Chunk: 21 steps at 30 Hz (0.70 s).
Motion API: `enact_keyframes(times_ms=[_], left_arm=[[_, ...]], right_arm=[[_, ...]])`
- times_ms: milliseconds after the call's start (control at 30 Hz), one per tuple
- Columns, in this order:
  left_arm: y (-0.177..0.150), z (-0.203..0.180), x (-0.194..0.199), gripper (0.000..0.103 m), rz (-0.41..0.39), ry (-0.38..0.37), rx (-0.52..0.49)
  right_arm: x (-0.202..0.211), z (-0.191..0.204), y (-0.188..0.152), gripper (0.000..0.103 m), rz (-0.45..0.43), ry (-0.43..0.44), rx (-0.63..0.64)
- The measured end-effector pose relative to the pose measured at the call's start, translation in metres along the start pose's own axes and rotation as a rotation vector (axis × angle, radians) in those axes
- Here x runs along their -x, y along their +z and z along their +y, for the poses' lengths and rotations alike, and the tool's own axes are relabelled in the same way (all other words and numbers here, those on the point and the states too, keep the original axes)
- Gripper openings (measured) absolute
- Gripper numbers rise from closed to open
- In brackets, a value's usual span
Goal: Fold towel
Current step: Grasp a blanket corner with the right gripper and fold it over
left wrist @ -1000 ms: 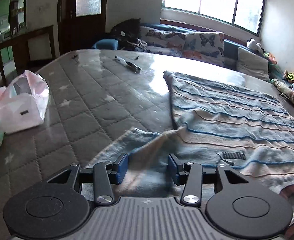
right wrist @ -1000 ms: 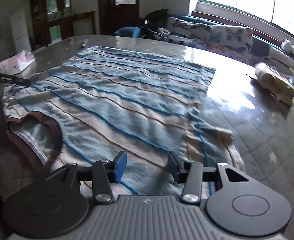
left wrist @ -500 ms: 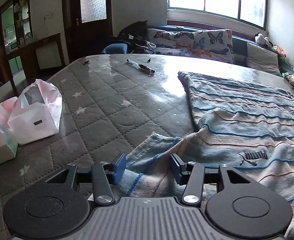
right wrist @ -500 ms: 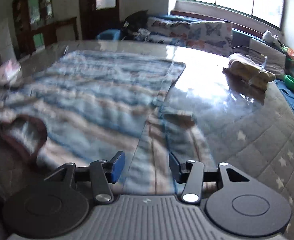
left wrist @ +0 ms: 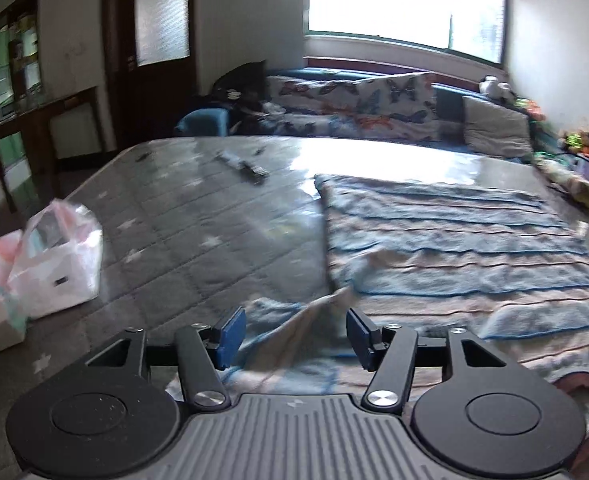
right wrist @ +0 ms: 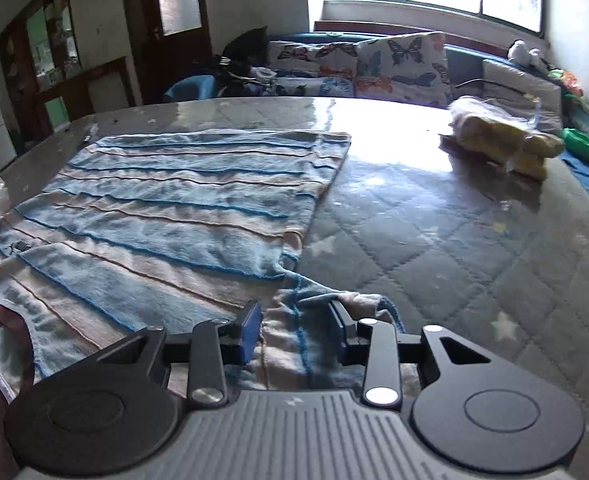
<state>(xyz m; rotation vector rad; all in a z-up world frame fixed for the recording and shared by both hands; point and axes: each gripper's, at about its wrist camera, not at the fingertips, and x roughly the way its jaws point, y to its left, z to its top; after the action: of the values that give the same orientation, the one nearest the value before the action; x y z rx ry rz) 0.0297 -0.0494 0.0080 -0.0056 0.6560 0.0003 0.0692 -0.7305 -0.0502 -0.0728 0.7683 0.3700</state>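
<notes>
Left hand-held gripper (left wrist: 292, 334): jaws spread wide, clamping nothing; a raised, rumpled near corner of the towel stands in the gap between the blue pads without either pad pressing it.
Right hand-held gripper (right wrist: 294, 330): jaws likewise apart and released; the opposite near corner of the towel lies bunched between and just under the fingers.
Bed: a grey quilted mattress with pale stars under a glossy clear cover (right wrist: 434, 216) carries everything.
Towel: a large terry towel striped blue and pinkish beige (right wrist: 182, 208) lies spread on the mattress, its far part flat, its near edge wrinkled, with a strip of that edge turned over onto the stripes.
Key relation: the towel runs forward and away from both hand-held grippers, its stripes and longer side crossing the view from left to right; each hand-held gripper sits at its own near corner, so neither is better placed than the other.
Judgement: the scene fits either corners about to be pinched for carrying the near edge over to the far edge, or corners just let go; the pictures do not settle which.
Left side of bed: a white and pink plastic bag (left wrist: 60, 256) sits well apart from the towel; its contents cannot be made out.
Right side of bed: a clear wrapped bundle of yellow cloth (right wrist: 502, 140), far from the towel.
Far end: a small dark pen-like object (left wrist: 246, 166), blurred.
</notes>
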Motion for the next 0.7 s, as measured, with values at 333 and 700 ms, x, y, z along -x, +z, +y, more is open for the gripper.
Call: enact_keyframes(times_ms=[333,700], left_arm=[[0.001,-0.082,-0.005,0.084,0.009,-0.224,-0.108],[-0.007,-0.168,-0.005,0.096,0.032,-0.386,-0.229]], right_arm=[[0.04,0.009,-0.038,0.037,-0.022,-0.105,0.035],[0.064,-0.029,-0.063,0.044,-0.064,-0.219,-0.172]])
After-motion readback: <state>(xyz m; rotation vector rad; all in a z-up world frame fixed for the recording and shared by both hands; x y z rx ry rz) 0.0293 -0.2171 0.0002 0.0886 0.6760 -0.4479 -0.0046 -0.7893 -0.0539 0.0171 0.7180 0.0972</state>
